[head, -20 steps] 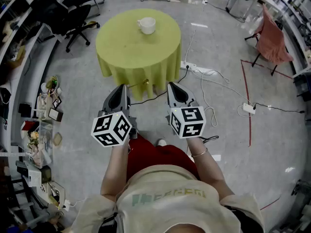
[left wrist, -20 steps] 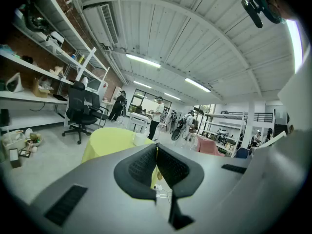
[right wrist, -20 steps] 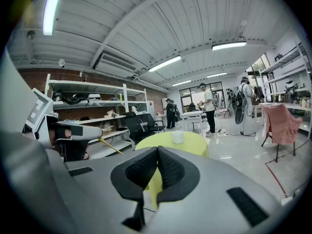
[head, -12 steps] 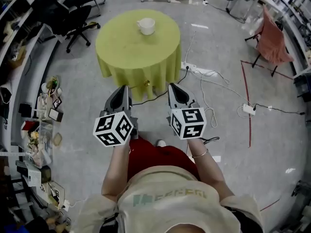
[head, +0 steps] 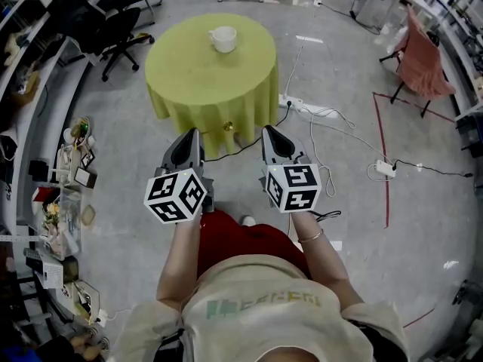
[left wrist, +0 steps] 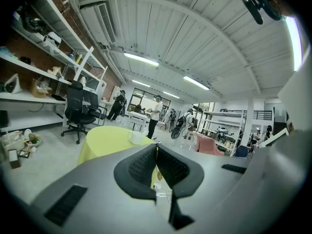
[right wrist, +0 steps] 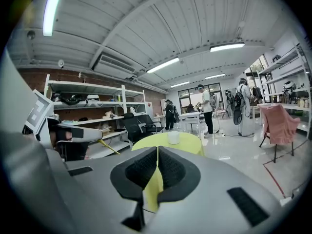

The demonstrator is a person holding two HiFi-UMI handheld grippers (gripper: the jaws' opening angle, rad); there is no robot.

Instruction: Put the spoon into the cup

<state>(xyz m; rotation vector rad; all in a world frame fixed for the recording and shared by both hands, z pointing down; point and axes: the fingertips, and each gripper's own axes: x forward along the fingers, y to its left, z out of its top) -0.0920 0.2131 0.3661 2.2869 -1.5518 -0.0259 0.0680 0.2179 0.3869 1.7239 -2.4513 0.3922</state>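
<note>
A white cup (head: 223, 38) stands on a round table with a yellow-green cloth (head: 204, 89), a few steps ahead of me. No spoon shows in any view. My left gripper (head: 189, 136) and right gripper (head: 270, 133) are held side by side at waist height, short of the table's near edge, both shut with nothing between the jaws. In the left gripper view the cup (left wrist: 136, 137) sits on the table (left wrist: 102, 140) beyond the shut left gripper (left wrist: 156, 149). From the right gripper (right wrist: 157, 151) the cup (right wrist: 173, 138) is seen straight ahead.
A black office chair (head: 113, 29) stands left of the table. A power strip with white cables (head: 302, 105) lies on the floor to its right. A chair draped in pink cloth (head: 423, 59) is at the far right. Cluttered shelves (head: 68, 179) line the left side. People stand in the background (left wrist: 155, 112).
The view has shifted slightly, so the table and cup sit a little more to the left. Both grippers hold nearly the same pose, still shut.
</note>
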